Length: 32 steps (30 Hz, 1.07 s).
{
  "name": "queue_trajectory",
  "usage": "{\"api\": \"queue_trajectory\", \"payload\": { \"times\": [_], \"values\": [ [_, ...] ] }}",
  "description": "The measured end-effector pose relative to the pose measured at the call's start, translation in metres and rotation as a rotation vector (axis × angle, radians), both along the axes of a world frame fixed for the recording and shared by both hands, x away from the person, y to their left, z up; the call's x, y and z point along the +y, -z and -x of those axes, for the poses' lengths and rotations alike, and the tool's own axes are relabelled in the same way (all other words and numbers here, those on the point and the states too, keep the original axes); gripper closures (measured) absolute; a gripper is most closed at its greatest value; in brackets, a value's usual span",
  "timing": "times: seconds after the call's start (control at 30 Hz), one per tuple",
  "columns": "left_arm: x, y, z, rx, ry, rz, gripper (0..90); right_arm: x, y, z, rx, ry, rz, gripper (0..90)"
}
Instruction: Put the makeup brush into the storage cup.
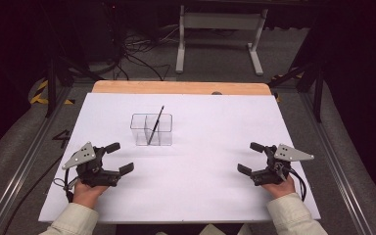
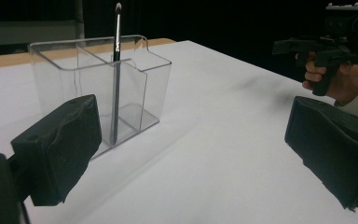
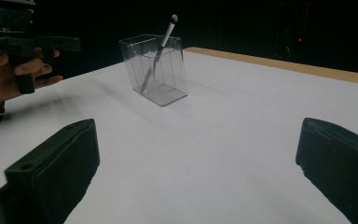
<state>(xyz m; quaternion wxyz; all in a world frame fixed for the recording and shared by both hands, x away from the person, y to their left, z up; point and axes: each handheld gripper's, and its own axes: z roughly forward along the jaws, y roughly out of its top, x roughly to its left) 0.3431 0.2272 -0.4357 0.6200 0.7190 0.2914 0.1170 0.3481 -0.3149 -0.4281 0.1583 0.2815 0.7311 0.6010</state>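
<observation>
Both claws spread and empty, left claw (image 1: 119,157), right claw (image 1: 251,158), white surface (image 1: 210,137), dark room, clear divided holder (image 1: 151,129), black brush (image 1: 155,125) leaning inside.

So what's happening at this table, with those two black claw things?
A person sits at a white table with a hand-held gripper in each hand. The left gripper and the right gripper both rest near the front edge, jaws open and holding nothing. Between them, farther back, stands a clear divided holder with a thin makeup brush leaning inside one compartment, bristles up. Nothing touches the holder or the brush at this moment.
</observation>
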Motion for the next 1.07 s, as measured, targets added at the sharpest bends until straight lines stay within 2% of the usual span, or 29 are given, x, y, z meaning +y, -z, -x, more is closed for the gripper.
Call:
{"api": "queue_trajectory", "payload": {
  "times": [0.2,0.33,0.47,0.63,0.87,1.07],
  "values": [
    [0.005,0.008,0.005,-0.008,-0.006,-0.009,4.3,-0.006,0.007,0.006,-0.016,0.004,-0.007,0.0],
    [0.011,0.019,0.008,0.005,-0.019,-0.032,4.1,-0.008,0.013,0.01,-0.04,0.006,-0.007,0.0],
    [0.016,0.026,0.01,0.011,-0.033,-0.023,4.0,-0.01,0.019,0.015,-0.057,0.012,-0.005,0.0],
    [0.022,0.032,0.008,0.031,-0.062,0.007,3.8,-0.009,0.022,0.018,-0.055,0.03,0.024,0.0],
    [0.021,0.033,0.007,0.019,-0.077,0.0,3.9,-0.007,0.022,0.021,-0.064,0.031,0.028,0.0],
    [0.018,0.033,0.008,0.013,-0.075,-0.028,4.0,-0.008,0.022,0.021,-0.069,0.029,0.023,0.0]
  ]
}}
